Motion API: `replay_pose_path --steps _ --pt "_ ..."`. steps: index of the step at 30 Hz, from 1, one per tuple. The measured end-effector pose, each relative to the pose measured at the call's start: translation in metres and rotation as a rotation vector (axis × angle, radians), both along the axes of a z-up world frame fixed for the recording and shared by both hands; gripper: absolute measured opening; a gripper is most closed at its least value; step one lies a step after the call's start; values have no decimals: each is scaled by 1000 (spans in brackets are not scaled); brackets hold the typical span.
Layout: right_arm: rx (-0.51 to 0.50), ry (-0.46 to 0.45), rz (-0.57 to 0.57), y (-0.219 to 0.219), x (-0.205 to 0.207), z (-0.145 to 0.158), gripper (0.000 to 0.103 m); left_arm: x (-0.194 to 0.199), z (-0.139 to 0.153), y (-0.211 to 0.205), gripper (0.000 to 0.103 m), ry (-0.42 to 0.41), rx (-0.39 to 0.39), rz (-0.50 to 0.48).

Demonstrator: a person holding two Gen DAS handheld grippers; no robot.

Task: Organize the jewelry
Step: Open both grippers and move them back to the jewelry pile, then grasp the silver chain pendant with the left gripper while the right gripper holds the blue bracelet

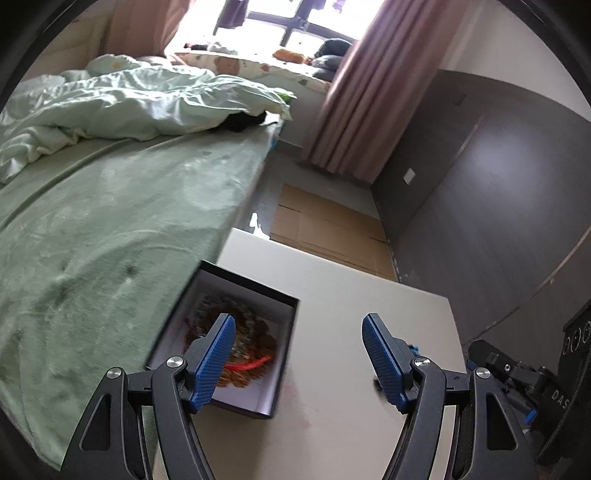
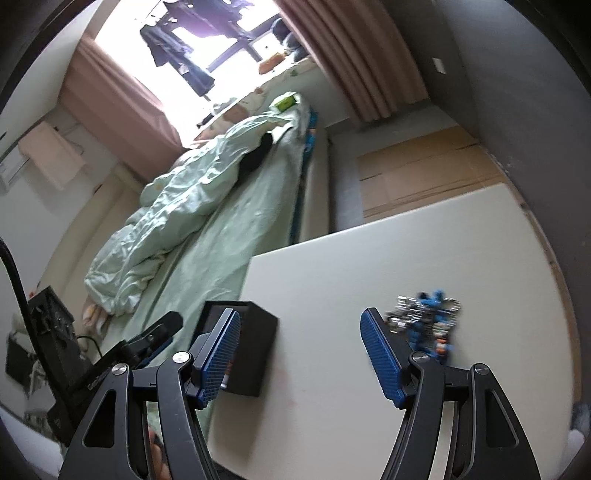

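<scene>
Hovering over the pale rectangular table (image 1: 351,295): left gripper (image 1: 299,354) and right gripper (image 2: 301,350) both gaping, empty; brown beaded bracelets (image 1: 255,350) sitting in black open box (image 1: 255,284), blue-and-silver jewelry pile (image 2: 428,321) lying apart.

a bed (image 1: 122,206) with a pale green sheet stands along the left side of the white table (image 1: 354,295), touching its edge. a crumpled light green duvet (image 1: 122,103) lies at the far end of the bed, with something black (image 1: 245,122) under its edge. flat cardboard (image 1: 325,225) lies on the floor beyond the table. pink curtains (image 1: 354,110) hang beside the bright window (image 1: 280,22), and dark clothes (image 2: 184,51) hang in front of it. a dark grey wall (image 1: 498,177) is on the right.
</scene>
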State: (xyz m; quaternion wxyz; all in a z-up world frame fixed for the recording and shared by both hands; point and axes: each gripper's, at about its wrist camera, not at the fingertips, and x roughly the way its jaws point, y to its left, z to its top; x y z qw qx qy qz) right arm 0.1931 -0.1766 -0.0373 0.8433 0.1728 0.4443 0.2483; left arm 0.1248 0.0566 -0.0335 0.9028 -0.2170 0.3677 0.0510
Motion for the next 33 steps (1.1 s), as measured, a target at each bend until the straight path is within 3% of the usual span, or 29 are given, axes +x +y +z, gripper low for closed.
replay_pose_path --steps 3,7,15,24,27,29,33 --pt "-17 13 -26 -16 -1 -3 69 2 0 -15 72 -5 19 -39" --pt "-21 28 -60 -36 -2 -6 78 6 -3 -35 72 -1 30 -106" --pt "9 126 -130 -63 0 -27 78 14 -12 -76 72 20 86 -225" --pt "6 233 -157 -68 13 -59 77 28 -30 -89 68 63 76 -256" --pt "-5 254 -149 -63 18 -68 73 36 -39 -89 60 87 61 -261" --pt "15 289 -155 -64 23 -77 64 43 -47 -86 55 114 34 -255" --pt "8 349 -161 -61 32 -96 61 54 -55 -84 52 140 12 -250"
